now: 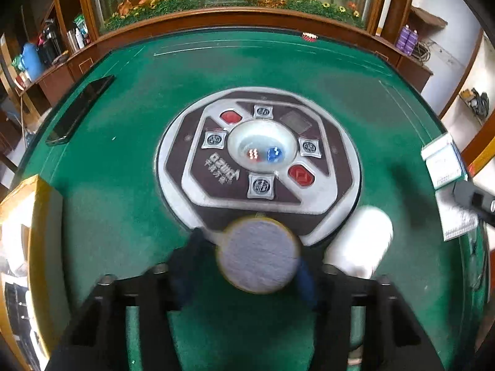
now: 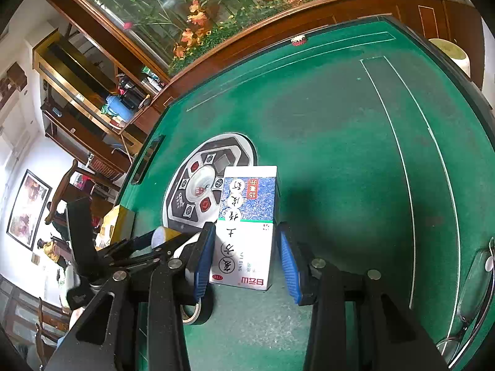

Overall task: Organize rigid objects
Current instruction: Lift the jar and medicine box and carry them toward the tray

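- Now the left tongs (image 1: 258,258) grip a round yellow-rimmed container with a grey top (image 1: 258,255), their blue pads pressing on either side of it; the left wrist view is blurred here, so finer detail is lost.
- That container sits low over the green bench (image 1: 123,185), just at the near edge of the round control panel (image 1: 260,160) set in the bench's middle.
- Under the panel's clear dome lie a red die (image 1: 253,154) and a blue die (image 1: 273,154).
- A white cylinder (image 1: 362,238) lies just right of the held container, beside the panel rim.
- A dark phone (image 1: 80,109) rests near the bench's left edge, and a yellow-edged box (image 1: 37,216) stands at the near left.
- The right tongs (image 2: 246,256) straddle an upright white and blue carton with Chinese print (image 2: 247,225); the left pad touches its side, while a narrow gap shows between the right pad and the carton, so I cannot tell whether it is truly clamped.
- The carton stands on the bench, just right of the control panel.
- A roll of black tape (image 2: 198,309) lies under the right tongs' left finger.
- A small red and white disc (image 2: 298,40) sits at the bench's far edge.
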`<state>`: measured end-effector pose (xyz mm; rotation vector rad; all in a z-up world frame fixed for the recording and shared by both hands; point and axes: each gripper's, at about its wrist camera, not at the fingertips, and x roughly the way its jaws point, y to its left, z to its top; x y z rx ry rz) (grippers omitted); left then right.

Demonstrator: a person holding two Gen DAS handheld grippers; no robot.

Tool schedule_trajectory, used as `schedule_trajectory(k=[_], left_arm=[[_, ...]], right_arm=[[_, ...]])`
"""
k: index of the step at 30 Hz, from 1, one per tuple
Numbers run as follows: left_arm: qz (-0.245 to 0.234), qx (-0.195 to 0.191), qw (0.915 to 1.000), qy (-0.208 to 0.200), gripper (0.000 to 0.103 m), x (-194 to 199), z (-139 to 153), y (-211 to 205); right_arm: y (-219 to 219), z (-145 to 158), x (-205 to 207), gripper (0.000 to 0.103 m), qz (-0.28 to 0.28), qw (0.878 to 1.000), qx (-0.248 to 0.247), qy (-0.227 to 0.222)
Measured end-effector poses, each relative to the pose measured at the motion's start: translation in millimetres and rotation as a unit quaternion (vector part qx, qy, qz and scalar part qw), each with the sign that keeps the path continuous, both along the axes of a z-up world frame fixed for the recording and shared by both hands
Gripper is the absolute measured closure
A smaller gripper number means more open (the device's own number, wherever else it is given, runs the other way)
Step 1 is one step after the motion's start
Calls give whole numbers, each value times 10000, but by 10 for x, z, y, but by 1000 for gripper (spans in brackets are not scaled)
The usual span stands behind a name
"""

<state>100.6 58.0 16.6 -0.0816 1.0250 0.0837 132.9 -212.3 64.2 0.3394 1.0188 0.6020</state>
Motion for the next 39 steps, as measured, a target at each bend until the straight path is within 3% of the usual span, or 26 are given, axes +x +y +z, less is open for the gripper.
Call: schedule_trajectory(k=[12, 22, 32, 39], left_arm=[[-50, -412, 9988, -253, 61, -673, 87, 3], [-69, -738, 9945, -747, 61, -1018, 379, 80], [110, -969, 9882, -1181, 61, -1280, 662, 407], [340, -1100, 9835, -1396, 61, -1506, 760, 710]], right_arm=[[279, 18, -158, 64, 485, 9985, -130, -226], [585, 118, -406, 64, 1068, 9923, -97, -619], [812, 154, -660, 64, 1242, 9905, 394, -450], [1164, 95, -980, 64, 1588, 9859, 413, -342]])
